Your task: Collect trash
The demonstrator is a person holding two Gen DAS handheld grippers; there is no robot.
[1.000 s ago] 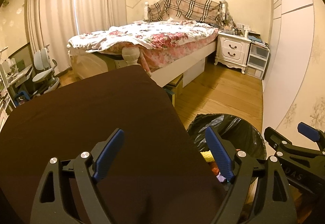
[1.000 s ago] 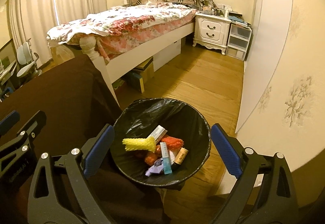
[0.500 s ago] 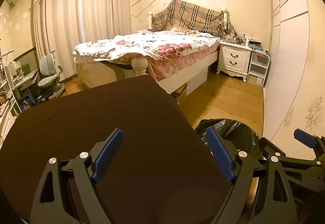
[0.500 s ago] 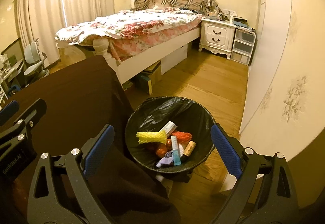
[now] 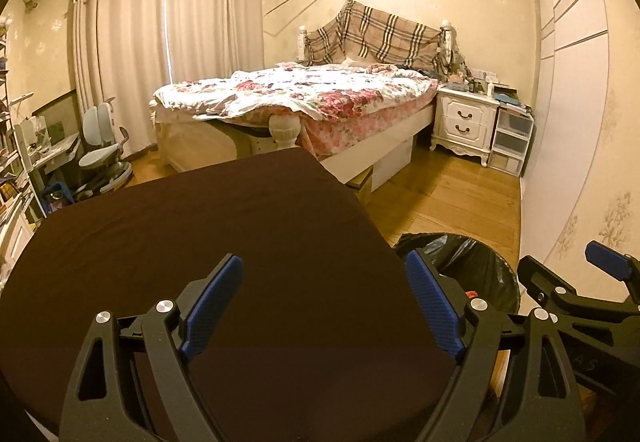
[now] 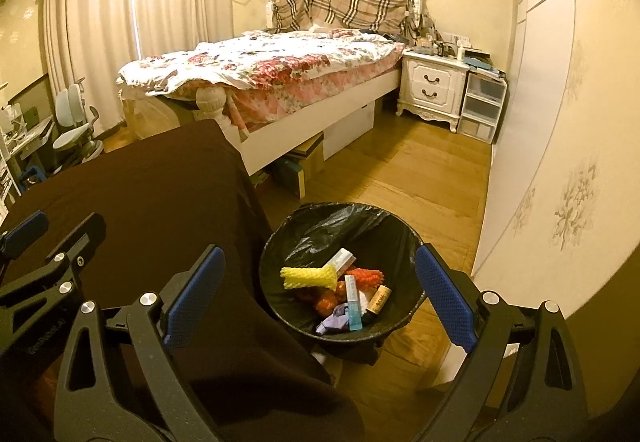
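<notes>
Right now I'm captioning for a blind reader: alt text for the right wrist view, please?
An open right gripper hangs over a black-lined trash bin holding a yellow foam net and small packages, beside a brown-covered table; a floral bed stands behind.

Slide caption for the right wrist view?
Open right claw above a black-lined trash bin holding collected trash, beside a brown-covered table.

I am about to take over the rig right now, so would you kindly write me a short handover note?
Left gripper: fingers open, nothing between them, over the brown-covered table.
Right gripper: fingers open, empty, aimed toward the trash bin.
Bin stands on the floor beside the table, black-lined, holding a yellow foam net, orange netting, small boxes and a tube.
Done: several pieces binned.
Left: no loose trash shows on the visible tabletop; check elsewhere.
</notes>
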